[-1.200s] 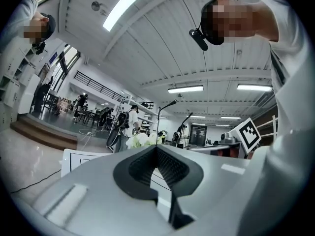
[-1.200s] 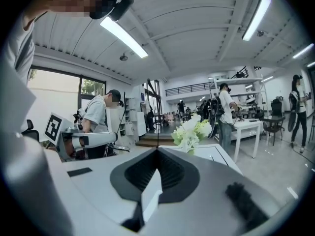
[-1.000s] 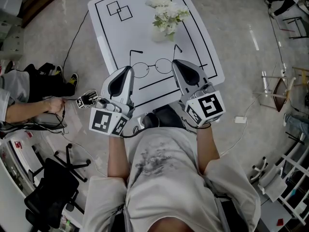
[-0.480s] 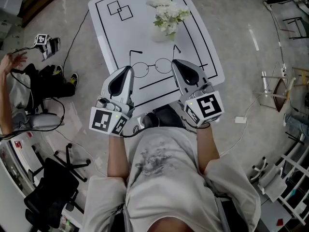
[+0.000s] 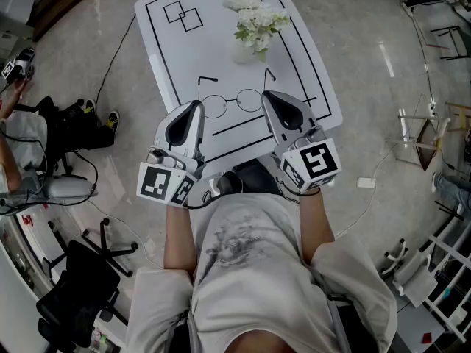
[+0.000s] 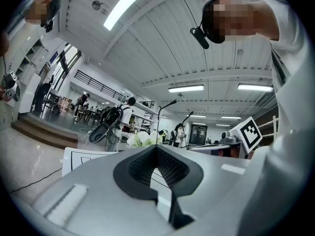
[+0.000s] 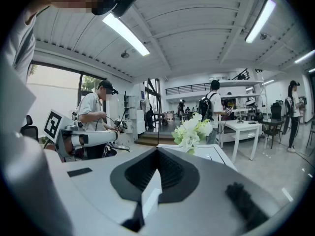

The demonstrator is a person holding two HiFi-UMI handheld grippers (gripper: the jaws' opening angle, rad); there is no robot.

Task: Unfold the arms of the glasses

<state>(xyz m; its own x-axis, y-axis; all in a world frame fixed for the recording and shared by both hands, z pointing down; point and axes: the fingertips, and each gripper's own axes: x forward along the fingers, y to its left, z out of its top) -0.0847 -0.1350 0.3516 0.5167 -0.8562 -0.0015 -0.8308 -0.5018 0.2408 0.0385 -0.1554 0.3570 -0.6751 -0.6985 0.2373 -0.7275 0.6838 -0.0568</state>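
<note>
Fingers (image 6: 140,168) on my left gripper (image 5: 196,107) are pressed together at the tips with nothing between them. The right gripper (image 5: 267,95) is clenched the same way and is just as empty. Both hover over the near part of the white counter (image 5: 221,43).

The glasses (image 5: 232,102) lie flat just beyond my fingertips, in the space between the two tips, with the round lenses facing me. One temple arm (image 5: 202,85) runs away from the left fingers and the other (image 5: 270,76) away from the right. To my eye both arms already stand open and not folded across the lenses.

I judge the frame to be thin wire: very light, springy, and easy to bend or skid on the smooth top. The lenses would smear or scratch, so I would keep the pads off them. I would steady the bridge or a rim corner near the hinge with one pair of fingers and take an arm partway along with the other, squeezing gently.

Farther past the glasses stands a bunch of white flowers (image 5: 254,20).

I can read no brand or wording anywhere. There are only black square markers on my gripper cubes (image 5: 163,184) and black outlines drawn on the counter.
</note>
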